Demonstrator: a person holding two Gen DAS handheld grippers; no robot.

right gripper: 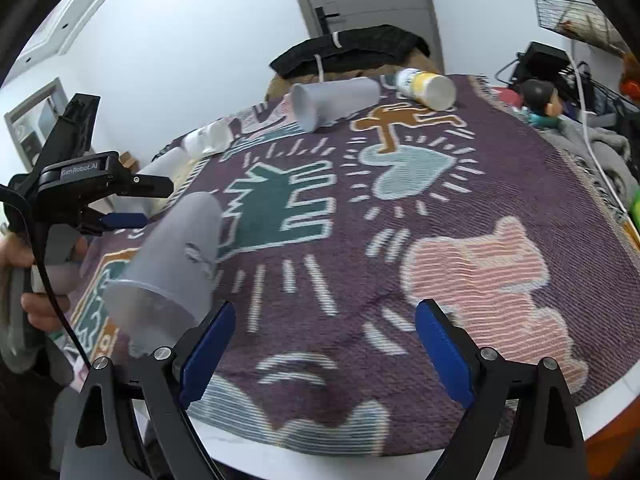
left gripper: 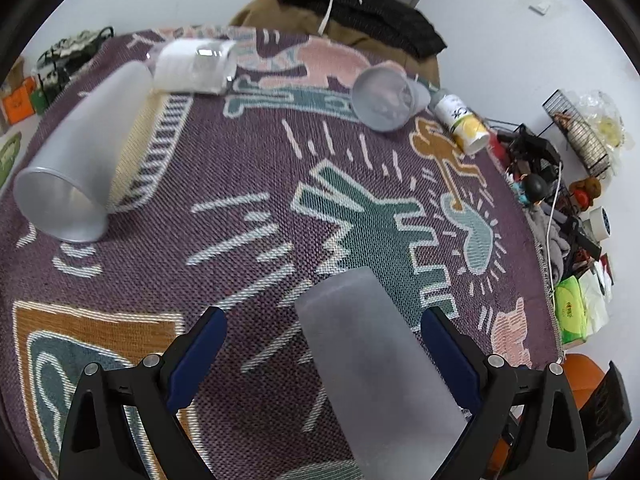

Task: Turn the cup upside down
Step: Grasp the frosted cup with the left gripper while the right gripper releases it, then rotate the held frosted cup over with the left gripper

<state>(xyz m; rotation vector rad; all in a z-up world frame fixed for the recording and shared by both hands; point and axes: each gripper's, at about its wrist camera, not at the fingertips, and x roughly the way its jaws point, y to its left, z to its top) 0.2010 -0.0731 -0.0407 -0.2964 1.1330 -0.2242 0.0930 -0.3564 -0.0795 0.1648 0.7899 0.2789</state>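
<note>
A frosted grey plastic cup (left gripper: pixel 372 360) lies on its side on the patterned cloth, between the wide-open fingers of my left gripper (left gripper: pixel 324 352), closer to the right finger, not gripped. In the right wrist view the same cup (right gripper: pixel 172 264) lies at the left with its open mouth toward the camera, and the left gripper (right gripper: pixel 120 204) hovers just behind it. My right gripper (right gripper: pixel 324 344) is open and empty over the cloth near the table's front edge.
Other cups lie on their sides: a large grey one (left gripper: pixel 80 160) at the left, a white one (left gripper: pixel 192 66) at the back, a grey one (left gripper: pixel 384 96) and a yellow-white one (left gripper: pixel 460 120) at the back right. Clutter (left gripper: pixel 560 200) lines the table's right side.
</note>
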